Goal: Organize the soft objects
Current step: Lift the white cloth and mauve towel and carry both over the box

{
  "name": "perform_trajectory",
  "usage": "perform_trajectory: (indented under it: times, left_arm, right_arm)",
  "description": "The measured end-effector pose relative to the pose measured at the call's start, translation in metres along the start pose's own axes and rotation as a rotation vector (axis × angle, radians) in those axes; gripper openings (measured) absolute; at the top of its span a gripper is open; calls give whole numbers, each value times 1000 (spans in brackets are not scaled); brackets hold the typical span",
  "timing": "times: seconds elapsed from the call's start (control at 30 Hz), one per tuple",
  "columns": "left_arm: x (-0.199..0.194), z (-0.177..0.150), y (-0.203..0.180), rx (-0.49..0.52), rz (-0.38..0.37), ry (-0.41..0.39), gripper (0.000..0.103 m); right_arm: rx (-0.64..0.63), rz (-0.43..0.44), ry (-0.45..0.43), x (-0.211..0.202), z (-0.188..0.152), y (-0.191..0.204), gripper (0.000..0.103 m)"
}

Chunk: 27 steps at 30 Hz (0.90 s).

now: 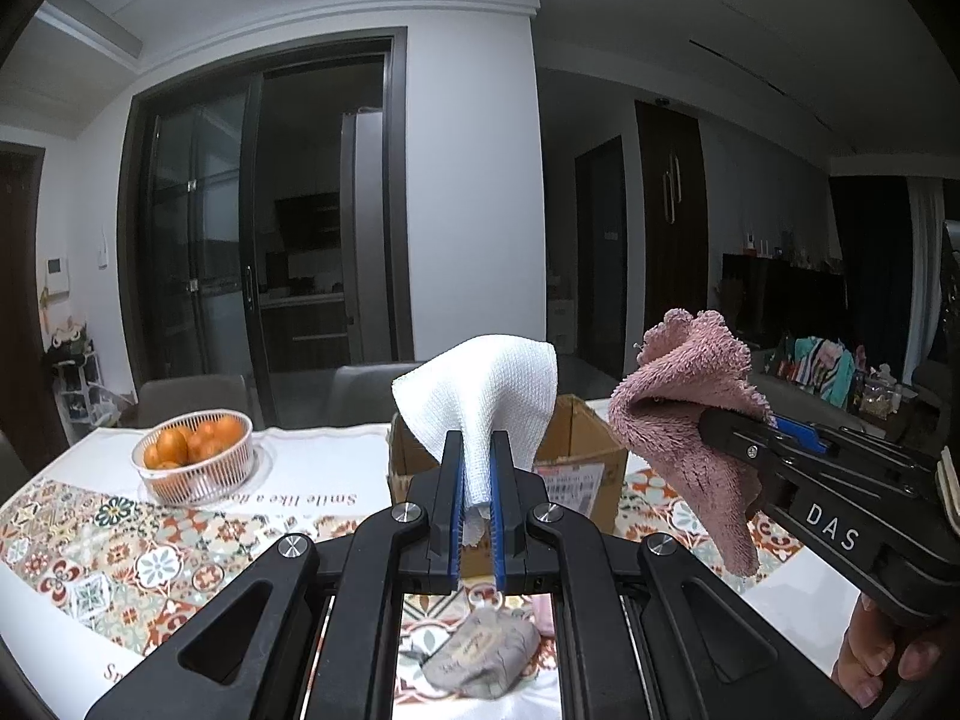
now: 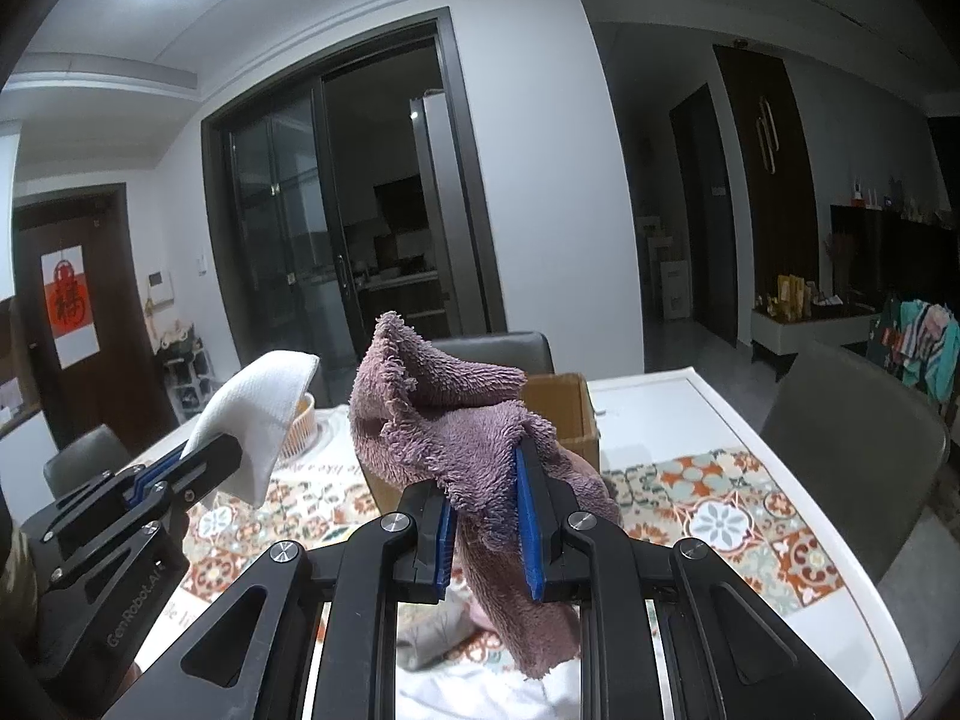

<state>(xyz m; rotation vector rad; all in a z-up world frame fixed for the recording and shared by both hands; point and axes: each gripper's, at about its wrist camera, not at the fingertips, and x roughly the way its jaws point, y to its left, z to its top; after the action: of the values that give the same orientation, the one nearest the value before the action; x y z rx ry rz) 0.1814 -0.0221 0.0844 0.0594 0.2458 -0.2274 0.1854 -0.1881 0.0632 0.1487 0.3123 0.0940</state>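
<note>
Cloths both hang pinched between my fingers, white waffle-weave cloth (image 1: 480,402) clamped in my left gripper (image 1: 477,516), fuzzy mauve-pink towel (image 2: 456,420) in my right gripper (image 2: 489,531), open brown cardboard box (image 1: 576,450) just beyond both fingertips.

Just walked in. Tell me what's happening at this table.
A person holds a two-finger gripper in each hand above the patterned tablecloth. The left gripper is shut on a white waffle-weave cloth, and the right gripper is shut on a fluffy mauve-pink towel. Both cloths hang clear of the table, near an open cardboard box. A crumpled grey cloth lies on the table below.
</note>
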Motion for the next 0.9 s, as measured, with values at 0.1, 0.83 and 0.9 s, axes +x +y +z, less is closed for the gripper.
perform_trajectory:
  times: [0.1, 0.83, 0.9]
  left_arm:
    - [5, 5, 3, 3, 3, -16, 9]
    - [61, 24, 15, 23, 16, -76, 9]
    - [69, 25, 15, 28, 16, -77, 9]
  right_arm:
    - [-4, 1, -16, 4, 5, 0, 20]
    - [-35, 19, -89, 52, 35, 5, 20]
    - [-36, 21, -87, 58, 36, 5, 20]
